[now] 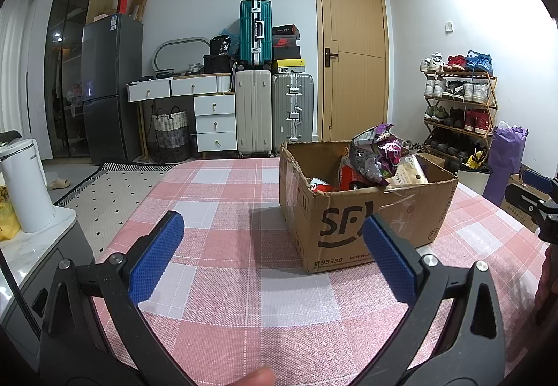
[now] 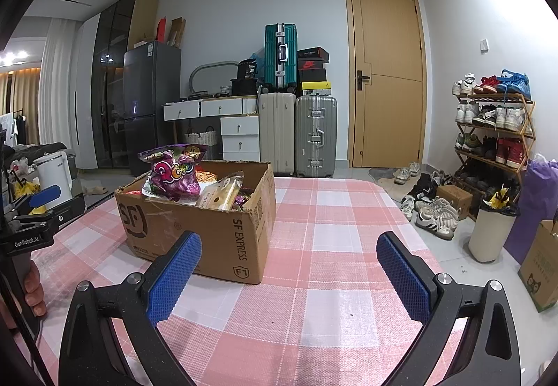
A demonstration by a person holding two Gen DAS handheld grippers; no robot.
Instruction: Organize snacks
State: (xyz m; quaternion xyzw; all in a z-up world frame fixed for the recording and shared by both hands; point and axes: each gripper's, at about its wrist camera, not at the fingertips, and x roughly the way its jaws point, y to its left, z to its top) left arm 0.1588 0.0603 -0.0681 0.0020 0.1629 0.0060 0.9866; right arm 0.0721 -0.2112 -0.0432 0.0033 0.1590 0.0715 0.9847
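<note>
A brown cardboard box (image 1: 352, 229) marked SF stands on the pink checked tablecloth (image 1: 223, 204), filled with snack bags: purple packets (image 1: 380, 148), a red packet (image 1: 352, 178) and a beige pack (image 1: 409, 173). From the right wrist the same box (image 2: 209, 239) sits left of centre with a purple bag (image 2: 174, 173) and a beige pack (image 2: 223, 195) sticking out. My left gripper (image 1: 273, 229) is open, low over the cloth, just short of the box's near left corner. My right gripper (image 2: 287, 253) is open and holds nothing, to the right of the box.
The table (image 2: 331, 211) ends in a curved far edge. Beyond it stand suitcases (image 1: 275, 113), a white drawer unit (image 1: 214, 122), a fridge (image 1: 111, 86), a door (image 1: 352, 54) and a shoe rack (image 2: 495, 141). A white bin (image 2: 490, 232) and shoes (image 2: 432, 215) are on the floor at right.
</note>
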